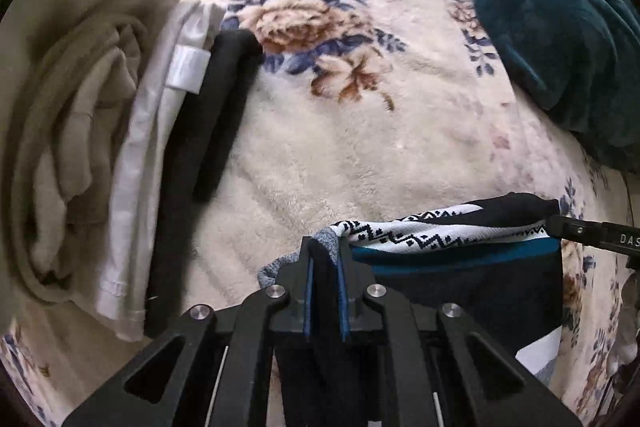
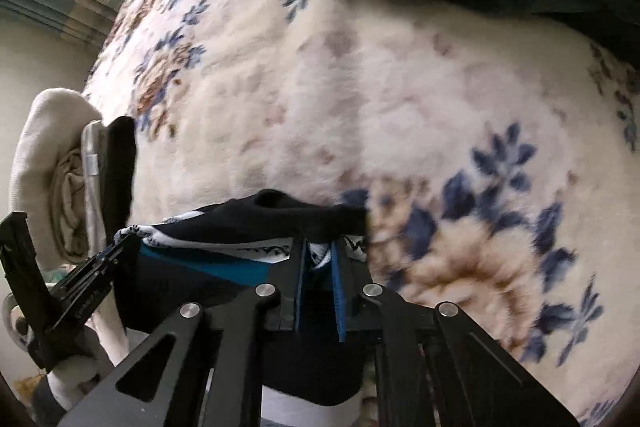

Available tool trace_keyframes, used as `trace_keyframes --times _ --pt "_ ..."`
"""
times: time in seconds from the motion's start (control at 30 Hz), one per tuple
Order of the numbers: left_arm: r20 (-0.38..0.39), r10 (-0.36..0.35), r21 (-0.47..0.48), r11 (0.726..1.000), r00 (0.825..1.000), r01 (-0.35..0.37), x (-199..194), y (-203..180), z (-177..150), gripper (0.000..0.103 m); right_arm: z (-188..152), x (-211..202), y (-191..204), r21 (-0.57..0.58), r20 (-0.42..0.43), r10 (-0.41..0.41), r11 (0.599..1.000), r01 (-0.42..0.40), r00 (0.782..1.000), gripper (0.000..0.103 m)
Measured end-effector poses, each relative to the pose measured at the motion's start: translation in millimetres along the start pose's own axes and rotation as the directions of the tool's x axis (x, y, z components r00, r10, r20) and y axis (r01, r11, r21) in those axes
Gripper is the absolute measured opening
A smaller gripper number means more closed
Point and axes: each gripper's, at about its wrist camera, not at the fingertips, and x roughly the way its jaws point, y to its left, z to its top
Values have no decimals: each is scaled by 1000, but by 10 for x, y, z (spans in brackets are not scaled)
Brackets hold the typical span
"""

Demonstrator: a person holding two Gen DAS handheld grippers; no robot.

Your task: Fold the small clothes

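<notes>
A small dark garment (image 1: 460,251) with a white-and-black zigzag band and a teal stripe hangs stretched between both grippers, above a cream floral blanket (image 1: 340,155). My left gripper (image 1: 325,259) is shut on its left corner. My right gripper (image 2: 318,259) is shut on its right corner; its tip shows in the left wrist view (image 1: 592,231). The garment also shows in the right wrist view (image 2: 224,251), with the left gripper (image 2: 108,259) at its far end.
A pile of folded clothes lies at the left: beige (image 1: 72,115), white (image 1: 144,155) and black (image 1: 200,131) pieces. A dark teal velvet cloth (image 1: 552,11) lies at the back right. The blanket (image 2: 360,99) covers the bed.
</notes>
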Motion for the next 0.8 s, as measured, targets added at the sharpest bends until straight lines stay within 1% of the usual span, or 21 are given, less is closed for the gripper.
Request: trace_keyframes --times 0.07,0.1,0.17,0.2,0.23,0.27,0.3,0.33,0.37,0.43,0.5,0.57,0.6,0.63,0.67,0.7,0.77,0.8 --pt "-3 4 3 1000 1000 -4 1 -12 -11 8 28 5 -48 15 -13 27 1000 -27 1000 12" --pt "2 -2 -1 1000 1000 2 -37 -17 -11 11 43 -3 -62 23 -19 44 999 -44 999 12" --pt "18 -45 -14 999 999 45 -176 -37 4 12 63 -55 -102 62 -35 99 993 -97 994 15" --pt "29 -65 -16 998 997 66 -240 -46 9 12 74 -112 -122 86 -36 150 986 -146 988 17" --pt "44 -96 -15 995 994 97 -312 -63 16 13 75 -168 -132 94 -25 170 981 -167 985 27" --pt "61 -108 -10 994 992 108 -381 -85 28 20 75 -224 -138 94 -10 181 979 -179 983 43" --pt "81 -102 1 995 991 102 -435 -113 48 26 81 -282 -137 85 8 187 979 -187 982 50" --pt "91 -99 18 995 991 97 -451 -148 85 27 91 -293 -127 76 10 189 979 -189 982 53" --pt "89 -91 26 996 992 89 -432 -170 118 27 105 -274 -113 65 3 186 980 -186 983 53" --pt "68 -50 43 998 996 48 -305 -218 201 27 127 -196 -98 61 -16 151 987 -149 988 53" --pt "20 3 71 997 1000 -5 -112 -265 261 26 146 -87 -82 55 -40 133 990 -130 990 53" --pt "-13 31 96 995 999 -30 21 -255 272 26 152 -15 -46 41 -55 120 992 -117 991 52" --pt "-29 59 105 993 998 -56 75 -247 271 26 154 4 -17 25 -45 114 993 -113 992 49" --pt "-24 71 100 993 997 -68 87 -222 263 26 156 1 11 -4 -26 91 996 -91 996 26" --pt "-18 73 91 993 997 -71 69 -188 255 26 163 0 36 -33 -6 46 998 -47 999 13" --pt "-18 59 92 994 998 -57 52 -175 249 26 176 15 13 -36 3 3 999 -3 1000 13" --pt "-3 37 92 995 999 -37 -24 -165 233 26 190 53 -65 -4 -5 -22 1000 22 1000 13" --pt "3 20 94 995 1000 -20 -57 -170 224 27 192 79 -93 -8 -16 -38 999 38 999 13"
